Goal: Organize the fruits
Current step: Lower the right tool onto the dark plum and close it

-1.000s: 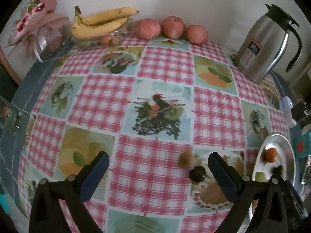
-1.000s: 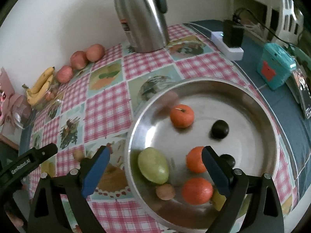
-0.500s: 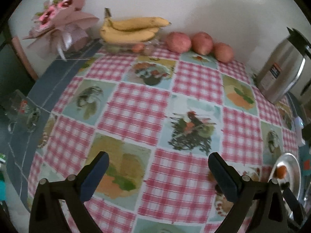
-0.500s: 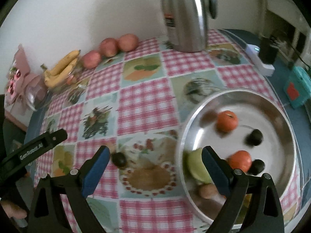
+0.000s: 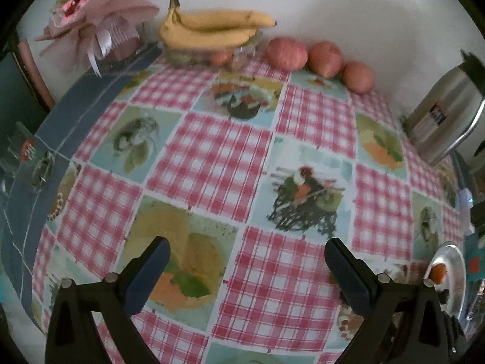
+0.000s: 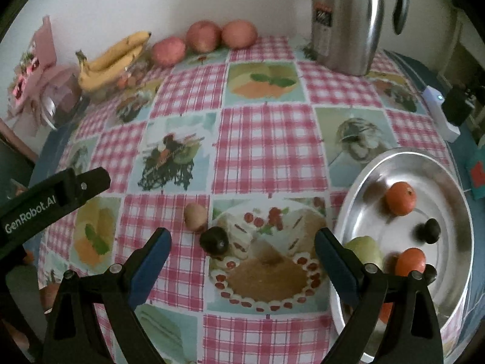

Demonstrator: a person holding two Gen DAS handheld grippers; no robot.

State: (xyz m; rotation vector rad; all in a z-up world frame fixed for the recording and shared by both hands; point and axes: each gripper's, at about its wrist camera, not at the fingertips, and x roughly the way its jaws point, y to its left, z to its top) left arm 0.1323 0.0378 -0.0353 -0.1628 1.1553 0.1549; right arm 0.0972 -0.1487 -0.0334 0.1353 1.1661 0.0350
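Observation:
A silver metal plate (image 6: 448, 312) at the right holds oranges (image 6: 399, 197), a green pear (image 6: 365, 250) and dark plums (image 6: 428, 230). A brown kiwi (image 6: 195, 216) and a dark plum (image 6: 214, 240) lie on the checked tablecloth left of the plate. My right gripper (image 6: 242, 257) is open and empty, above the cloth just in front of these two. My left gripper (image 5: 247, 270) is open and empty over the cloth; its arm shows in the right wrist view (image 6: 54, 195). Three red apples (image 6: 203, 36) and bananas (image 6: 113, 59) lie at the far wall.
A steel thermos jug (image 6: 348, 21) stands at the back right. A pink bouquet (image 5: 97, 12) sits at the back left beside a clear bowl (image 5: 209, 53) under the bananas. A white power strip (image 6: 439, 112) and a teal box (image 6: 479, 173) lie right of the plate.
My right gripper pulled back and swung left from over the plate to above the kiwi and plum. My left gripper swung left and away, so those two fruits left its view.

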